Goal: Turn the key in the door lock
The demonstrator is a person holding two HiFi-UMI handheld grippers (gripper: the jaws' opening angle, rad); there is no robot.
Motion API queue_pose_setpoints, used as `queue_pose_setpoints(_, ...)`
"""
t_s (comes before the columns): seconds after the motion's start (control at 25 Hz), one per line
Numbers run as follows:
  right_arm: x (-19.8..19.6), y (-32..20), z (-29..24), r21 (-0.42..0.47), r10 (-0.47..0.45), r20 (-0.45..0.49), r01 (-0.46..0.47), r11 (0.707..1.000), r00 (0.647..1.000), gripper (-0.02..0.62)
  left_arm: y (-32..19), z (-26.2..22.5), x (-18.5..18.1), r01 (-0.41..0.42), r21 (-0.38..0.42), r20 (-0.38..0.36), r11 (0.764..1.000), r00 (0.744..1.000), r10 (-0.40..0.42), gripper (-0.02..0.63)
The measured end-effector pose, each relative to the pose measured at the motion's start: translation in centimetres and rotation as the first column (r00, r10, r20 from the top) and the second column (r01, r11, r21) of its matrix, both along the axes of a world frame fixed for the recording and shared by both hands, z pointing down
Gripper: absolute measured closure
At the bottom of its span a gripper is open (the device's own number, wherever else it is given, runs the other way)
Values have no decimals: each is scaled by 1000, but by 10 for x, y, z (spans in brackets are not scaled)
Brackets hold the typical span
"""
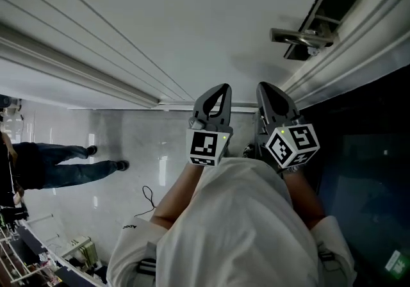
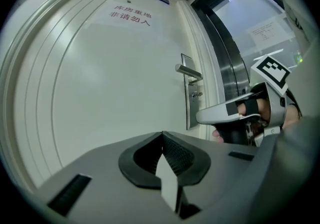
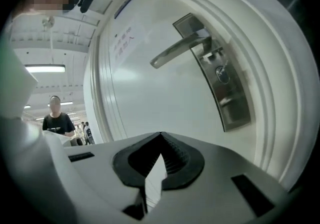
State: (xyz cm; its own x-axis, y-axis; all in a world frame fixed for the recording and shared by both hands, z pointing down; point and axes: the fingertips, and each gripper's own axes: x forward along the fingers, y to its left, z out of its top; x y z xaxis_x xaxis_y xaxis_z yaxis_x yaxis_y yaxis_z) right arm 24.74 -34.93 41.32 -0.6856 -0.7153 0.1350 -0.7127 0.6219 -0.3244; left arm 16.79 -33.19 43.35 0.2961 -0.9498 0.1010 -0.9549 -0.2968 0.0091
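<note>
Steel lock plate (image 3: 227, 80) sits on the white door (image 3: 150, 98), at about 1 o'clock from the right gripper (image 3: 161, 134) in its own view. Keyhole (image 3: 220, 73) is a round cylinder mid-plate, at 5 o'clock of the handle (image 3: 180, 49) hub. The lever runs off toward 10 o'clock. Too small to tell if anything sits in the keyhole.

Right gripper: jaws clenched, tips meeting, nothing between them. It is aimed at the door and apart from the plate.

Left gripper (image 2: 161, 133): jaws also clenched and empty. Its view has the plate at 1 o'clock and the right gripper at 3 o'clock, between it and the lock.

Head view: both grippers sit side by side at centre, near each other, with the handle at 1 o'clock of them and well apart.

Red sign (image 2: 131, 14) is on the upper door, at 11 o'clock in the left gripper view. Dark glass panel (image 1: 362, 170) is beside the door frame, at 3 o'clock of the grippers in the head view. A bystander (image 1: 64, 164) in jeans stands on the glossy floor (image 1: 134, 135) at 9 o'clock.
</note>
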Motion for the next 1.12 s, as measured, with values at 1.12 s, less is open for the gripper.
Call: queue_pose_setpoints(1.12, -86, 56, 9, 100, -160, -113, 172, 980, 981, 594, 58, 9, -77, 167, -29, 2, 985, 986, -167, 597)
